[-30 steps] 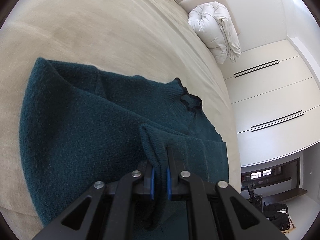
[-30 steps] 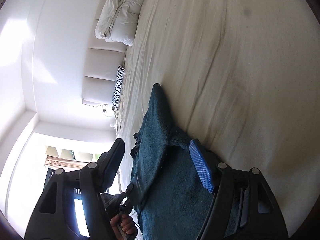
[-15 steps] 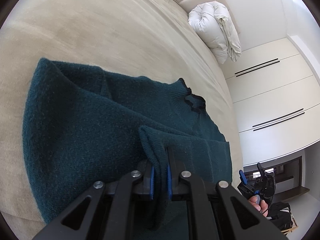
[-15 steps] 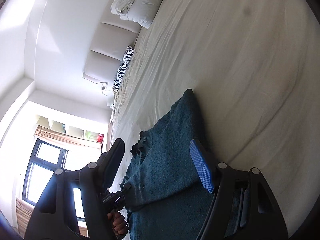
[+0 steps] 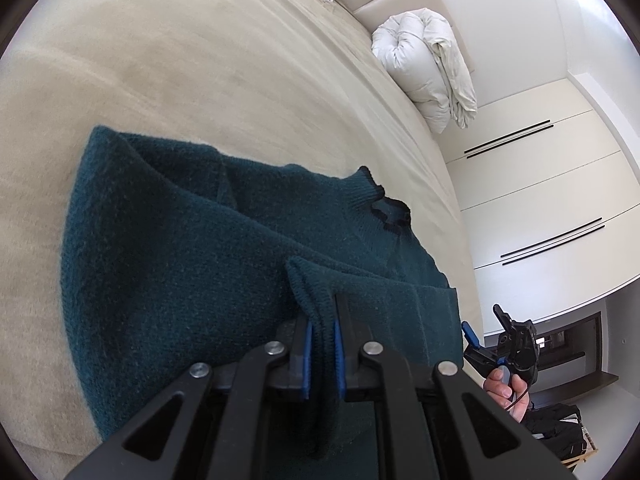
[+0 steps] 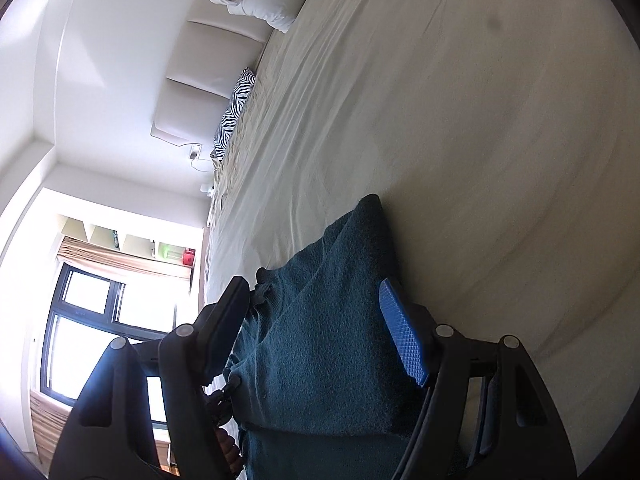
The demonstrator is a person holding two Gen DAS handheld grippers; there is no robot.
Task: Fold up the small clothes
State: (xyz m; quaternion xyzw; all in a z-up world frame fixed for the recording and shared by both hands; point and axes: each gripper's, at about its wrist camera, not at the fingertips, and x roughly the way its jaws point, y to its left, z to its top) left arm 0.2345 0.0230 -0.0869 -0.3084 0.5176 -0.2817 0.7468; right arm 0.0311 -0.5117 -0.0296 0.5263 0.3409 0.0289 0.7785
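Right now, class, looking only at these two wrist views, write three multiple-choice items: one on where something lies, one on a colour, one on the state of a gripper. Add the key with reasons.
1. Where does the sweater lie?
A. on the bed
B. on a chair
C. on the floor

2. What colour is the sweater?
A. red
B. dark teal
C. white

3. What is the left gripper doing?
A. open above the bed
B. shut on a pillow
C. shut on a fold of the sweater

Key:
1 A, the knit spreads over the beige bed.
2 B, both views show dark teal wool.
3 C, its blue pads pinch a ridge of knit, while the right gripper stands open.
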